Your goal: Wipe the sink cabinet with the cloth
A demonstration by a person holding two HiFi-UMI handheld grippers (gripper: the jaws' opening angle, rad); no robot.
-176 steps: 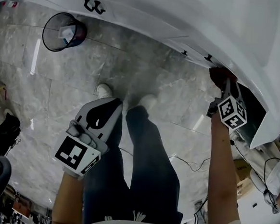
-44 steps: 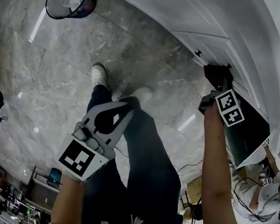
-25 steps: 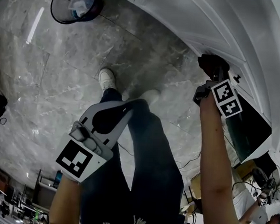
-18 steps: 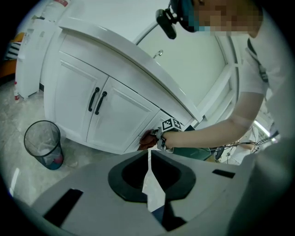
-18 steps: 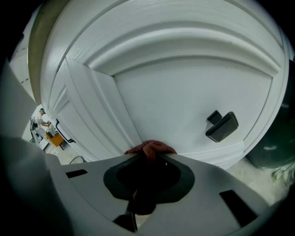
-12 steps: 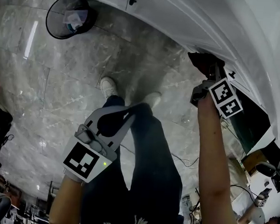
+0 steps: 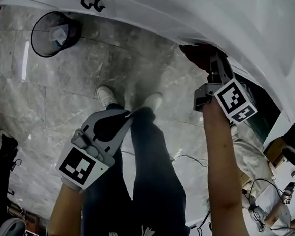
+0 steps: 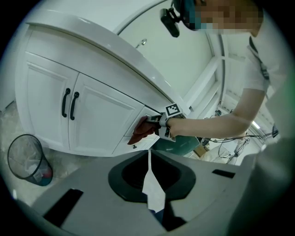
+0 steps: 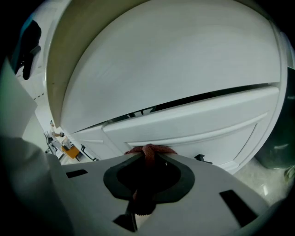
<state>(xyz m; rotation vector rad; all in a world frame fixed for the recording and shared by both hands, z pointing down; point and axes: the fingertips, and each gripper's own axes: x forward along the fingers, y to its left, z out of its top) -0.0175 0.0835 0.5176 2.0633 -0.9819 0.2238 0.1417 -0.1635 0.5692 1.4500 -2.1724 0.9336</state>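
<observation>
The white sink cabinet [image 7: 160, 14] runs across the top of the head view. My right gripper [image 7: 211, 53] is shut on a dark red cloth [image 7: 195, 53] and presses it against the cabinet front, just under the counter edge. In the right gripper view the cloth [image 9: 150, 150] bunches between the jaws against a white drawer front [image 9: 198, 122]. My left gripper [image 7: 125, 116] hangs shut and holds nothing, low beside the person's leg and away from the cabinet. The left gripper view shows the cloth [image 8: 140, 132], the right gripper [image 8: 159, 125] and the cabinet doors [image 8: 99, 117] ahead of it.
A wire waste bin [image 7: 53, 32] stands on the marble floor [image 7: 64, 83] at the left, also seen as the bin [image 8: 25, 159]. Two black door handles [image 7: 92, 3] sit at the cabinet's left. The person's legs and shoes [image 7: 106, 94] are below. A cable [image 7: 185, 158] lies on the floor.
The right gripper has slid the cloth leftward along the cabinet front over the last second. The head view has swung back up. The left gripper has stayed by the leg.
</observation>
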